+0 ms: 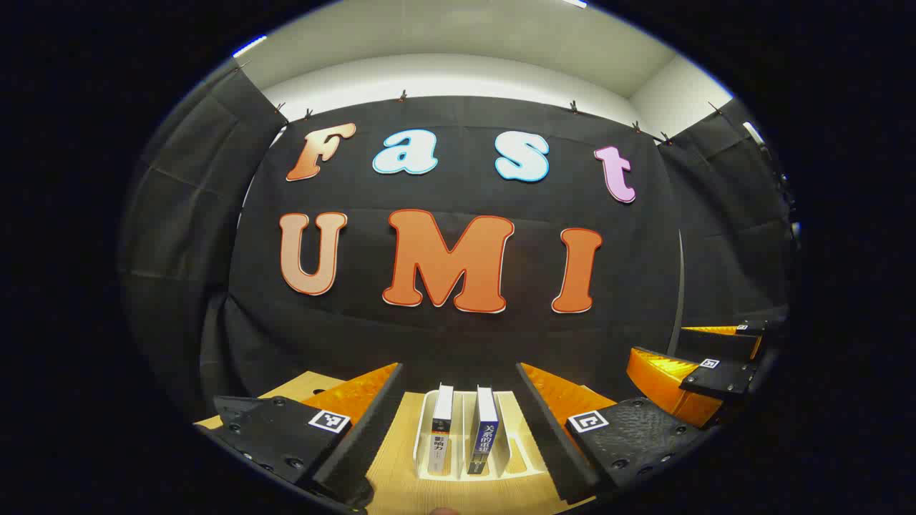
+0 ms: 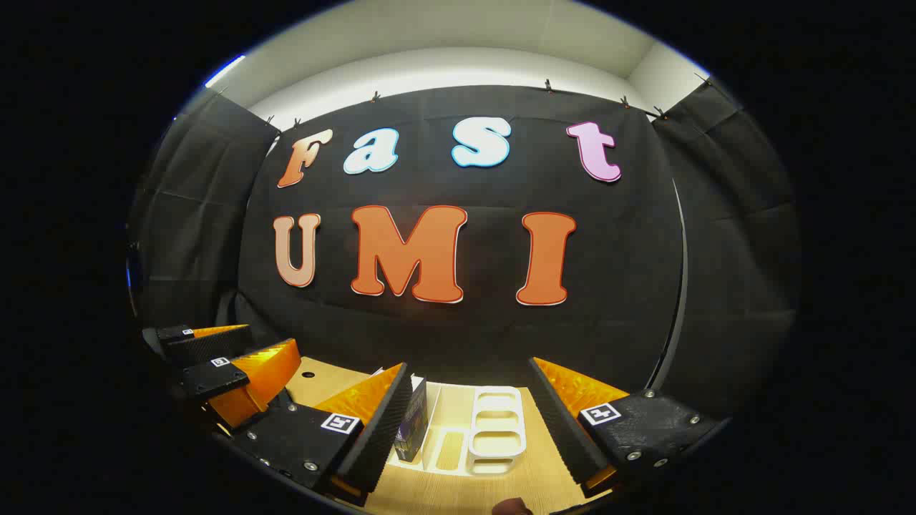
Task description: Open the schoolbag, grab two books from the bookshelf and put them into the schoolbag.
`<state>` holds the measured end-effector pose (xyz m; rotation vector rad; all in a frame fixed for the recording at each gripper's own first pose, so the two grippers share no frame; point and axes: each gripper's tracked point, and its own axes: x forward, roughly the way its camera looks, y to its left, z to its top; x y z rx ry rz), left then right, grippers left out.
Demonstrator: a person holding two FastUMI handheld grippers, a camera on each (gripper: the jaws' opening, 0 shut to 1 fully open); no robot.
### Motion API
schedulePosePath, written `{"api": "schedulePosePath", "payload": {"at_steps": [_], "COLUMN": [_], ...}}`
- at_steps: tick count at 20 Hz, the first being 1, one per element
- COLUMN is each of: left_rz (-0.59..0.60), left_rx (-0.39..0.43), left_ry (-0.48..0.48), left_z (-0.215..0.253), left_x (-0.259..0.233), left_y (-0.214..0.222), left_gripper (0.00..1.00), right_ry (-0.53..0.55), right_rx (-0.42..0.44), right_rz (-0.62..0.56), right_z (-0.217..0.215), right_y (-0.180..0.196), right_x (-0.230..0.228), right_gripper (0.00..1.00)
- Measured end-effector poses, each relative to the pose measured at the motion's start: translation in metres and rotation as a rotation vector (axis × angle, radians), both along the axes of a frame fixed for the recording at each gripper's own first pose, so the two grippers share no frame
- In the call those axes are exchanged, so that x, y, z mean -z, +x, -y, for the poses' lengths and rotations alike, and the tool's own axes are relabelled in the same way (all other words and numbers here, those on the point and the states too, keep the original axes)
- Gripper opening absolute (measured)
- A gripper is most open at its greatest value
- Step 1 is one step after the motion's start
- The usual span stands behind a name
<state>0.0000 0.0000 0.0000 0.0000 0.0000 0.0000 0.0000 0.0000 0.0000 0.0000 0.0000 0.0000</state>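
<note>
A white slotted bookshelf stands on the wooden table against the black cloth wall. Two books stand upright in it: one with a white and dark spine and a blue one beside it. My left gripper is open, its fingers spread to either side of the shelf, nothing between them. In the right gripper view the bookshelf shows its empty slots, with a dark book at its left end. My right gripper is open too. Each view shows the other gripper off to one side.
The wooden table ends at the black cloth wall just behind the shelf. Cloth also hangs on both sides of the booth.
</note>
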Motion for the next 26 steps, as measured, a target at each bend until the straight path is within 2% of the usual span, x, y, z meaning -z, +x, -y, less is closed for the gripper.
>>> {"api": "schedulePosePath", "payload": {"at_steps": [2,3,4,10,11,12,13,14,16,17,18,19,20,21,22,26], "left_rz": [-0.006,-0.004,-0.004,0.015,0.014,0.012,0.014,0.012,0.004,0.003,0.003,0.005,0.005,0.002,0.000,-0.002], "left_rx": [0.010,0.018,0.024,0.048,0.051,0.057,0.063,0.071,0.076,0.076,0.073,0.068,0.063,0.063,0.060,0.063], "left_ry": [0.008,0.012,0.016,0.025,0.019,0.013,0.012,0.012,0.011,0.011,0.014,0.017,0.016,0.015,0.015,0.023], "left_z": [0.004,0.007,0.009,0.010,0.011,0.014,0.017,0.020,0.021,0.021,0.021,0.019,0.017,0.017,0.017,0.020], "left_x": [0.002,0.001,0.002,-0.003,-0.002,0.002,0.002,0.003,0.007,0.007,0.008,0.008,0.009,0.009,0.011,0.013], "left_y": [-0.002,-0.004,-0.002,0.008,0.011,0.013,0.014,0.016,0.018,0.019,0.019,0.019,0.020,0.021,0.022,0.024], "left_gripper": [0.95,0.95,0.95,0.94,0.95,0.94,0.95,0.95,0.95,0.95,0.95,0.95,0.94,0.95,0.94,0.95], "right_ry": [-0.001,0.000,0.001,-0.011,-0.014,-0.019,-0.025,-0.028,-0.019,-0.012,-0.006,-0.003,-0.003,-0.004,-0.006,-0.016], "right_rx": [0.001,0.001,0.003,0.034,0.034,0.033,0.040,0.048,0.054,0.059,0.064,0.063,0.065,0.064,0.061,0.048], "right_rz": [-0.002,-0.003,0.000,0.007,-0.001,-0.004,0.000,0.000,-0.008,-0.009,-0.015,-0.018,-0.020,-0.019,-0.018,-0.019], "right_z": [0.000,0.000,0.000,0.003,0.002,0.002,0.003,0.006,0.009,0.010,0.012,0.013,0.014,0.014,0.014,0.011], "right_y": [0.000,-0.001,-0.001,0.006,0.006,0.006,0.007,0.007,0.009,0.010,0.011,0.012,0.013,0.014,0.015,0.017], "right_x": [0.000,0.000,0.000,-0.002,0.000,0.002,0.001,0.001,0.005,0.006,0.007,0.008,0.010,0.009,0.010,0.012], "right_gripper": [0.96,1.00,0.96,0.96,1.00,0.96,1.00,0.96,0.96,1.00,1.00,0.96,1.00,1.00,0.96,0.96]}}
